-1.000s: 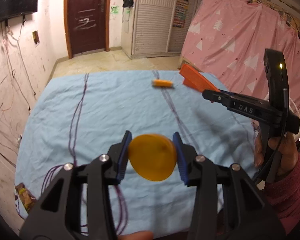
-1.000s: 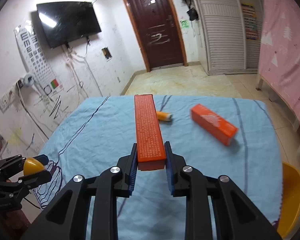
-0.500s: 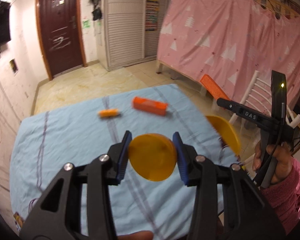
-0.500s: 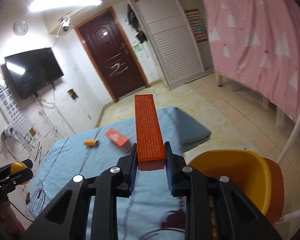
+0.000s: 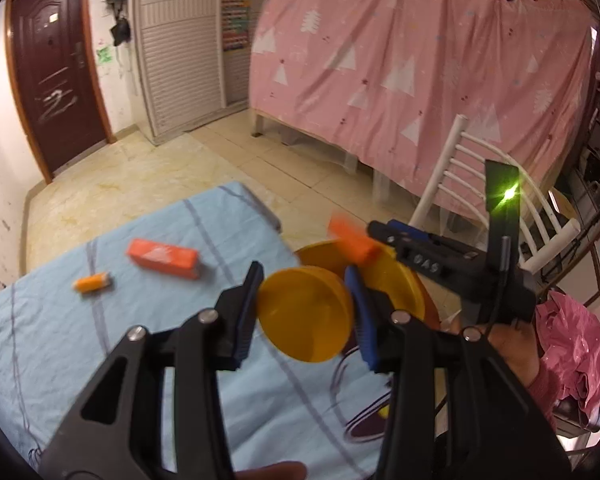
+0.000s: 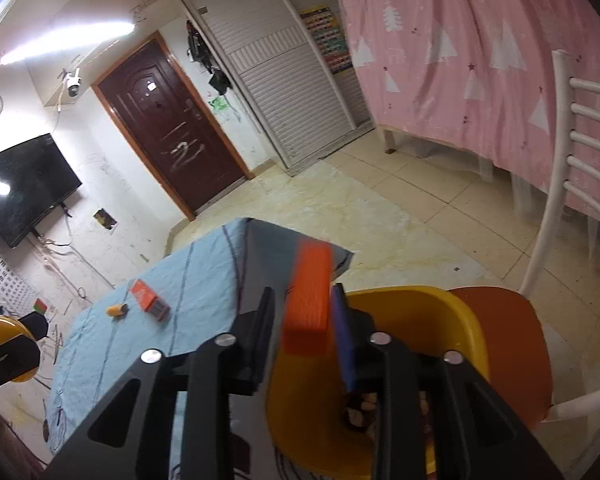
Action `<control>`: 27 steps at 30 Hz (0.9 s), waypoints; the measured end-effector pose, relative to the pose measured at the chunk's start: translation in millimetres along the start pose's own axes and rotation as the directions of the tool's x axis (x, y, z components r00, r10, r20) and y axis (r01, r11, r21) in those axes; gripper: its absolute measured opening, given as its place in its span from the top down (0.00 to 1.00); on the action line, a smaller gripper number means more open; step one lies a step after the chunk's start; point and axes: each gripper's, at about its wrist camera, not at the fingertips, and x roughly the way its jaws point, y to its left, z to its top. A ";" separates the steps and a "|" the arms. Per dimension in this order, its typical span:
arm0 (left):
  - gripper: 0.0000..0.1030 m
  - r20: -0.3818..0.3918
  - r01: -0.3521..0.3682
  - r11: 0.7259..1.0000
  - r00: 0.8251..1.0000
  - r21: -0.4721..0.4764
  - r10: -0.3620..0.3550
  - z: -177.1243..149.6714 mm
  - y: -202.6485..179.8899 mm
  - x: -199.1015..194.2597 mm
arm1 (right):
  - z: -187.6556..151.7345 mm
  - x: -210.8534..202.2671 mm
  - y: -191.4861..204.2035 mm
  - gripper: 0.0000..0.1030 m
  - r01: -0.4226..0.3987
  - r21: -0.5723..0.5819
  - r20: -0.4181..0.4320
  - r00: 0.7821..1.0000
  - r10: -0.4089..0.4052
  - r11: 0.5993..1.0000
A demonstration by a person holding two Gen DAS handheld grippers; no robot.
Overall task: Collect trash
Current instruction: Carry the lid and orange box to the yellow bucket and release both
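My right gripper (image 6: pixel 305 322) spreads, dropping the orange box (image 6: pixel 307 298) over the yellow bin (image 6: pixel 440 308); my left gripper (image 5: pixel 305 312) pinches a yellow lid (image 5: pixel 305 314). Another orange box (image 5: pixel 163 258) and small orange tube (image 5: pixel 92 282) wait near the tablecloth's (image 5: pixel 100 340) far edge.

The room is lit from overhead by a ceiling tube light (image 6: pixel 66 38), blown out to a white streak at about 10 o'clock in the right wrist view, with a patch of it mirrored on the TV (image 6: pixel 18 188). Heavy fisheye bending is seen at the edges, and the corners are vignetted black. The orange box (image 6: pixel 308 300) between the fingers is smeared by motion blur in both views. A green LED (image 5: pixel 508 194) flares at 3 o'clock in the left view. Colours are rendered warm and slightly dim overall.
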 end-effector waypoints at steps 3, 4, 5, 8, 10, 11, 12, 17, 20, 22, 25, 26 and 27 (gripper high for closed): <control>0.61 -0.014 0.031 1.000 0.999 0.003 -0.031 8.9 -10.8 11.8 | 2.2 -3.2 -12.4 0.48 0.011 0.037 0.024 1.000 -0.012 0.999; 0.61 -0.018 0.044 0.999 0.999 0.002 -0.044 11.0 -13.5 14.9 | 3.2 -4.5 -16.4 0.48 0.011 0.046 0.029 1.000 -0.013 0.999; 0.61 -0.020 0.064 0.998 0.998 0.002 -0.064 14.5 -18.0 19.6 | 4.1 -7.2 -21.2 0.48 0.013 0.059 0.037 0.999 -0.016 0.998; 0.49 -0.027 0.085 0.996 0.996 0.000 -0.085 22.4 -27.5 30.5 | 7.1 -15.0 -35.3 0.48 0.023 0.098 0.062 0.998 -0.029 0.995; 0.33 -0.031 0.100 0.995 0.994 -0.003 -0.100 28.0 -34.0 38.0 | 7.8 -19.8 -45.0 0.48 0.036 0.124 0.077 0.996 -0.046 0.992; 0.33 -0.030 0.103 0.995 0.994 -0.003 -0.103 30.0 -36.5 40.6 | 8.3 -21.0 -49.9 0.48 0.043 0.134 0.082 0.995 -0.054 0.990; 0.33 -0.031 0.103 0.995 0.994 0.001 -0.103 31.4 -39.8 43.5 | 8.9 -22.2 -53.7 0.48 0.047 0.143 0.086 0.995 -0.059 0.989; 0.33 -0.048 0.085 0.996 0.995 0.008 -0.084 28.9 -46.4 50.9 | 9.4 -23.7 -60.4 0.47 0.038 0.155 0.091 0.994 -0.053 0.987; 0.33 -0.047 0.074 0.997 0.996 0.004 -0.074 27.0 -42.1 49.8 | 9.2 -20.3 -55.1 0.47 0.032 0.141 0.086 0.995 -0.044 0.990; 0.33 -0.043 0.066 0.998 0.997 -0.004 -0.066 26.3 -35.0 46.3 | 9.3 -19.8 -52.5 0.47 0.029 0.127 0.085 0.996 -0.040 0.991; 0.33 -0.035 0.051 0.999 0.998 -0.019 -0.052 24.9 -22.0 40.5 | 8.3 -18.3 -43.1 0.47 0.035 0.104 0.084 0.995 -0.043 0.994; 0.33 -0.032 0.043 0.999 0.999 -0.025 -0.044 24.6 -16.6 38.5 | 7.8 -17.0 -40.5 0.47 0.033 0.096 0.082 0.996 -0.041 0.995; 0.33 -0.030 0.036 0.999 0.999 -0.029 -0.037 24.3 -12.7 37.1 | 7.1 -15.9 -38.0 0.47 0.031 0.090 0.079 0.996 -0.038 0.995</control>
